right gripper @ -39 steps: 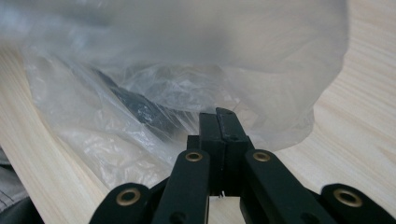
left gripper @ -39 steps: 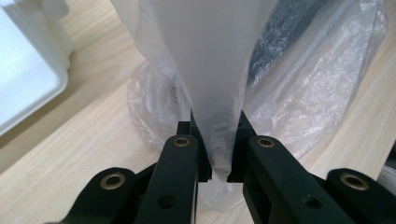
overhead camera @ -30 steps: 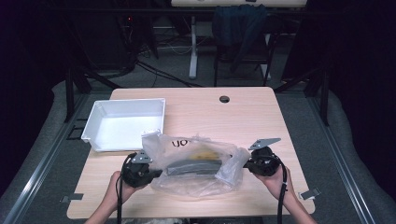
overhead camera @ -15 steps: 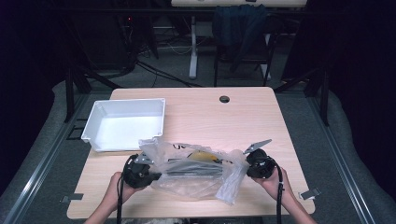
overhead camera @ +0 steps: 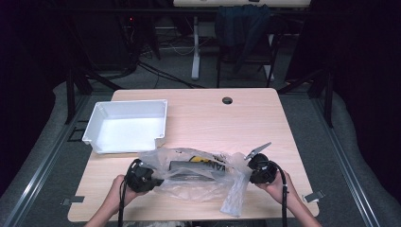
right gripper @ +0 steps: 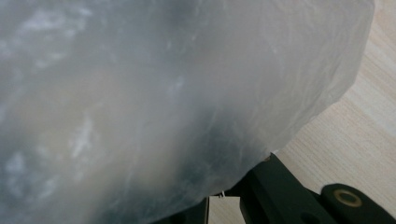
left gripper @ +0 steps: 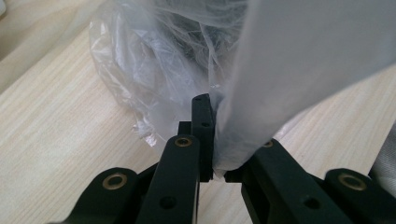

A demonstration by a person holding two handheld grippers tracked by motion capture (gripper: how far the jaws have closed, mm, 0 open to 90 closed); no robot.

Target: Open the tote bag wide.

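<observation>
Clamping the bag at both ends: left gripper pinches film lower left of centre, right gripper closed on it lower right. Bag lies on table, below the tray.

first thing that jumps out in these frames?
The crumpled clear plastic bag at the table's near edge, with a dark object and a yellow patch showing through it. The left gripper and right gripper pinch its two ends, jaws shut on the film. Next, the empty white tray just behind it, at the left of the wooden table.
</observation>
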